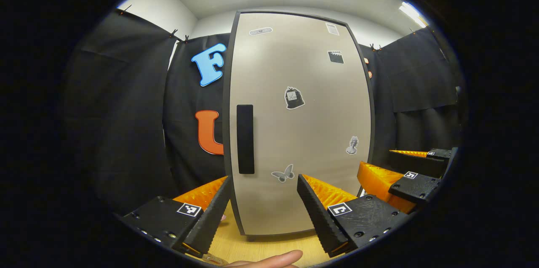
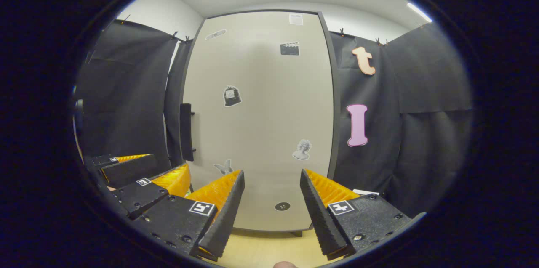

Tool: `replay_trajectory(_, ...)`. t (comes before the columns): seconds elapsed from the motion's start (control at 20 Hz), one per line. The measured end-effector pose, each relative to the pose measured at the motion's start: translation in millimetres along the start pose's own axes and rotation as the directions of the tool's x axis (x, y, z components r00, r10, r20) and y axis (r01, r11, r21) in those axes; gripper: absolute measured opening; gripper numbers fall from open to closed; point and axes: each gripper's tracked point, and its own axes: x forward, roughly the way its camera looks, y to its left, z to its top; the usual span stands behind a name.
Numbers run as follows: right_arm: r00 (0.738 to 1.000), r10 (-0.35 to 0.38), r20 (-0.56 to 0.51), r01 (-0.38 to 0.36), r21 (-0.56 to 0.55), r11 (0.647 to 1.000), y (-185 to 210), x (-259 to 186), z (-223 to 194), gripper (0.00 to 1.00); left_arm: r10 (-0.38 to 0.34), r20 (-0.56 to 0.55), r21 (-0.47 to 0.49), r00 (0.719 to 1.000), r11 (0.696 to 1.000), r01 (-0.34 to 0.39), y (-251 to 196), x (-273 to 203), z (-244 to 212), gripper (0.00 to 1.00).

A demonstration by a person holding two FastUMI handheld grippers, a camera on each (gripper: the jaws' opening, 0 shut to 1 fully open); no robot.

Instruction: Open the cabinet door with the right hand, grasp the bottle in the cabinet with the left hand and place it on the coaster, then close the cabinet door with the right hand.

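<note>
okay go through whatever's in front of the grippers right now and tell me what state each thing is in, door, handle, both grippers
cabinet door: shut, upright.
handle: on the door's left edge, untouched.
left gripper: open, empty, facing the door.
right gripper: open, empty, short of the door.
table: bare wood below the door.

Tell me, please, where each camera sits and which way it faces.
Left gripper view: rides on the left gripper, facing the closed beige cabinet door and its black vertical handle; a fingertip shows below, the right gripper alongside.
Right gripper view: rides on the right gripper, facing the same door, handle at left; the left gripper alongside.
Shared: door, handle, stickers, wooden tabletop.
</note>
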Motion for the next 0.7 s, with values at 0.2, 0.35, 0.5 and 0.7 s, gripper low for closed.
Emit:
replay_trajectory(0.2,1.0,0.006,0.001,-0.006,-0.004,1.0,-2,0,0,0.83,0.0,-0.008,-0.004,1.0,1.0,0.0,-3,0,-1,0.93)
replay_trajectory(0.35,1.0,0.006,-0.006,-0.006,0.001,1.0,-5,-1,-1,0.84,-0.016,-0.007,-0.003,1.0,1.0,0.016,-9,0,1,0.93)
replay_trajectory(0.5,1.0,0.004,-0.009,-0.004,0.006,1.0,-9,-1,-2,0.84,-0.022,-0.006,0.003,1.0,1.0,0.022,-12,-3,1,0.93)
replay_trajectory(0.7,1.0,-0.001,-0.014,0.001,0.005,1.0,-12,-1,-4,0.87,-0.021,-0.013,-0.007,1.0,1.0,0.021,-13,-3,-2,0.93)
